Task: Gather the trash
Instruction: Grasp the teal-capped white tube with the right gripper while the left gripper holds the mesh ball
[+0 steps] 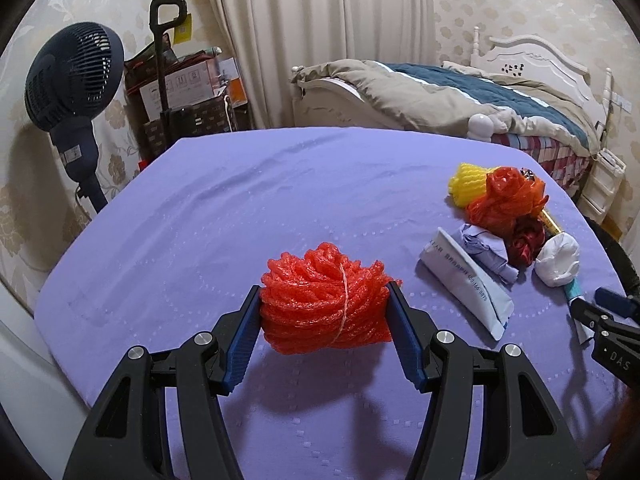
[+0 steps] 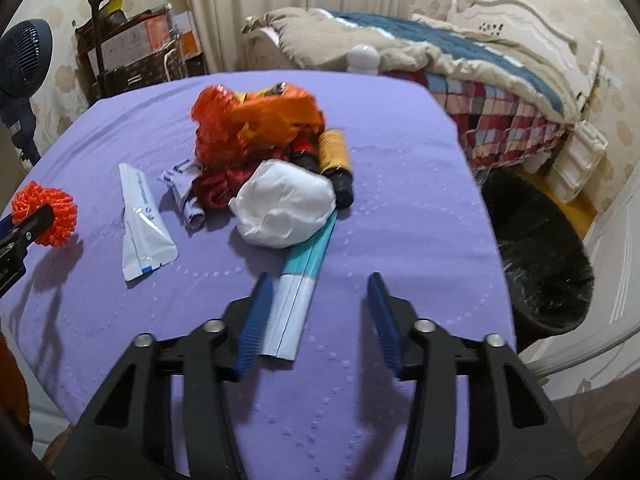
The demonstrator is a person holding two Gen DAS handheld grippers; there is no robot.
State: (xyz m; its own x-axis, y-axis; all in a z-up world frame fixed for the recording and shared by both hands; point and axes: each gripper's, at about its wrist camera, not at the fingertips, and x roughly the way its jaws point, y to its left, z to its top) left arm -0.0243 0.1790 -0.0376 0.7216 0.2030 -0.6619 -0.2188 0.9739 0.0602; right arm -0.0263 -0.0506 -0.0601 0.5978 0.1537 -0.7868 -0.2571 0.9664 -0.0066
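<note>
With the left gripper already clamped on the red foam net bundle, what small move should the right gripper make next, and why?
Probably shift the right gripper slightly left and close on the flat white-and-teal paper packet. Its open jaws straddle bare purple tablecloth, with the packet lying against the left finger only. The left gripper already holds the red foam net bundle, and the black-lined trash bin waits on the right.

Left gripper (image 1: 324,312): black angular frame, ribbed blue pads (image 1: 245,340), round silver screws.
Right gripper (image 2: 318,320): same black frame, blue ribbed pads (image 2: 254,322), silver screws; white lettering on side, partly legible.
</note>
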